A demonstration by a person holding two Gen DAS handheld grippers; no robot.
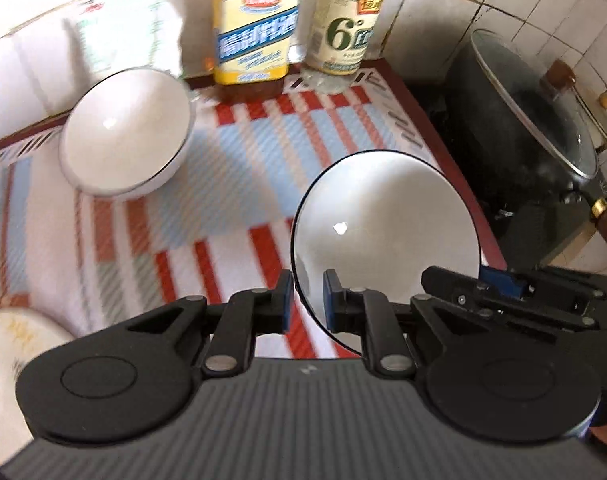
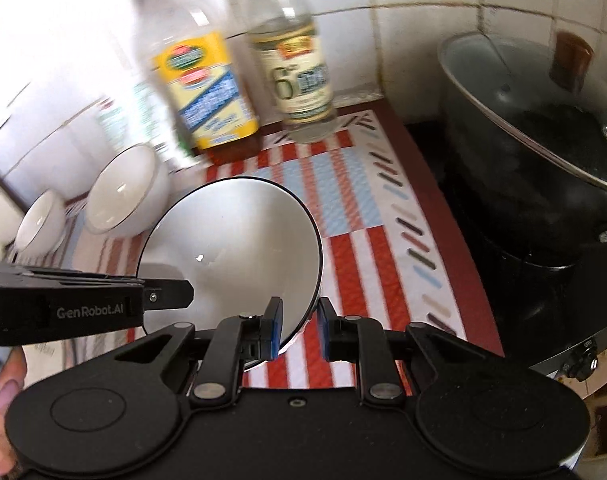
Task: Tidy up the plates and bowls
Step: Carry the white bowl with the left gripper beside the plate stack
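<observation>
Bowl: the black-rimmed bowl is hanging tilted above the striped mat, pinched at opposite edges of its rim by both grippers.
Feel: glazed and glossy, so it is looking slick, stiff and breakable; probably light enough for a rim pinch, but a slip would chip it.
Hold: the rim is the only thin place to bite, and two holds on opposite sides are looking steadier than one.
Left gripper: the left gripper is clamping narrow on the rim, one pad inside, one outside.
Right gripper: the right gripper is squeezing the opposite rim edge the same way.
Pose: both are pointing steeply down at the mat, coming in from opposite sides.
Neighbours: the white bowl is sitting apart on the mat; bottles are standing behind.
</observation>
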